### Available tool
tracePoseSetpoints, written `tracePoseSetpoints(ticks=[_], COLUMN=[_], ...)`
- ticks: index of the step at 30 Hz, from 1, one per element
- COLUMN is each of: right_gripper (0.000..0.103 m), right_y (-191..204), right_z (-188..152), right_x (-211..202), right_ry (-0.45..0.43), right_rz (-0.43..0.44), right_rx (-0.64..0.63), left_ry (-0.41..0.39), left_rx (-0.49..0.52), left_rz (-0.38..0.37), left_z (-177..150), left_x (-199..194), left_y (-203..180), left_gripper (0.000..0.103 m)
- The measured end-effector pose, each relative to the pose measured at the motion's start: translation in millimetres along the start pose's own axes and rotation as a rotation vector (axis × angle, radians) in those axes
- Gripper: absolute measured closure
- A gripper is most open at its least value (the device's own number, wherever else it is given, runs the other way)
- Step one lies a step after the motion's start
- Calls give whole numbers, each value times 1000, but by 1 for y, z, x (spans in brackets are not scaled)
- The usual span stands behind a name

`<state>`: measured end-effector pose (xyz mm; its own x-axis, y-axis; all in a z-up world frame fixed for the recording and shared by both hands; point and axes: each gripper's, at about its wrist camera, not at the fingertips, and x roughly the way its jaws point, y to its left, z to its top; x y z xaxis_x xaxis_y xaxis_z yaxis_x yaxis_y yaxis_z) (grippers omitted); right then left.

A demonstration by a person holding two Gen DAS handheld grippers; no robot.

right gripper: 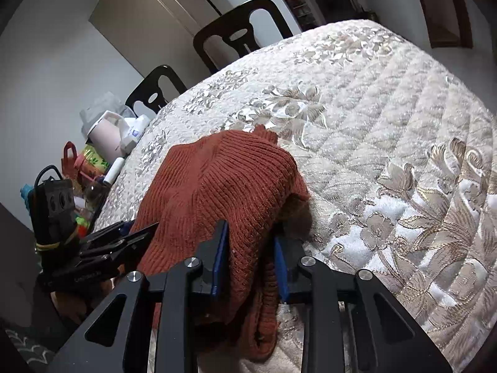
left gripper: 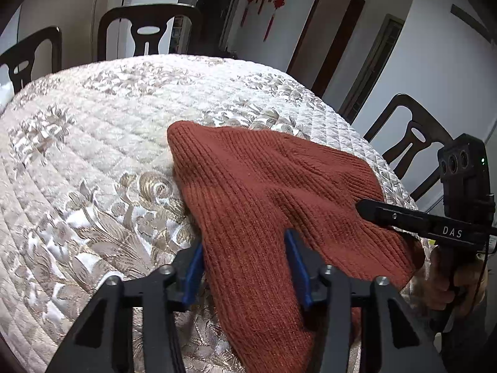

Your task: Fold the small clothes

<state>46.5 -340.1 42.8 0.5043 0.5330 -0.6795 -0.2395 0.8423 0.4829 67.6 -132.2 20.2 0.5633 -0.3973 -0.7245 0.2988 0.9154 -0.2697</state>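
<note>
A rust-red ribbed knit garment point(left gripper: 264, 180) lies at the near edge of the quilted table point(left gripper: 102, 143), partly hanging over it. My left gripper point(left gripper: 245, 248) has its blue pads wide apart, with the knit running between them. My right gripper point(right gripper: 250, 239) has its pads against a bunched fold of the same garment point(right gripper: 223, 180) and pinches it. In the left wrist view the right gripper point(left gripper: 366, 209) reaches onto the garment from the right. In the right wrist view the left gripper point(right gripper: 136, 233) sits at the garment's left edge.
Dark wooden chairs point(left gripper: 149, 31) stand around the table, one at the right point(left gripper: 413, 143). Beyond the table's left edge a cluttered spot holds a pink cup point(right gripper: 105, 136), bags and bottles. The floral quilted cover point(right gripper: 388, 124) spreads far beyond the garment.
</note>
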Motion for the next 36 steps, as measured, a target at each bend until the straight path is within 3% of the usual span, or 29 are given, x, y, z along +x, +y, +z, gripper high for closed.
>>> tracePoseSetpoints(ticks=[5, 11, 24, 28, 31, 36], right_gripper=[78, 79, 79, 79, 78, 77], right_y=[15, 35, 81, 74, 61, 65], right_z=[6, 15, 54, 64, 68, 69], right_x=[-6, 2, 67, 91, 103, 80], right_ry=[-23, -20, -4, 25, 47, -7], right_rz=[20, 54, 126, 117, 49, 6], right_rx=[-33, -79, -136, -106, -74, -113], left_ry=[-19, -58, -131, -105, -58, -91], left_rx=[19, 31, 0, -42, -83, -99], left_rz=[-5, 7, 86, 105, 115, 113], left_z=[4, 12, 44, 48, 43, 38], left_x=[-10, -28, -44, -29, -16, -34], left_y=[1, 11, 84, 111, 128, 131], left_gripper=[62, 64, 64, 63, 60, 59])
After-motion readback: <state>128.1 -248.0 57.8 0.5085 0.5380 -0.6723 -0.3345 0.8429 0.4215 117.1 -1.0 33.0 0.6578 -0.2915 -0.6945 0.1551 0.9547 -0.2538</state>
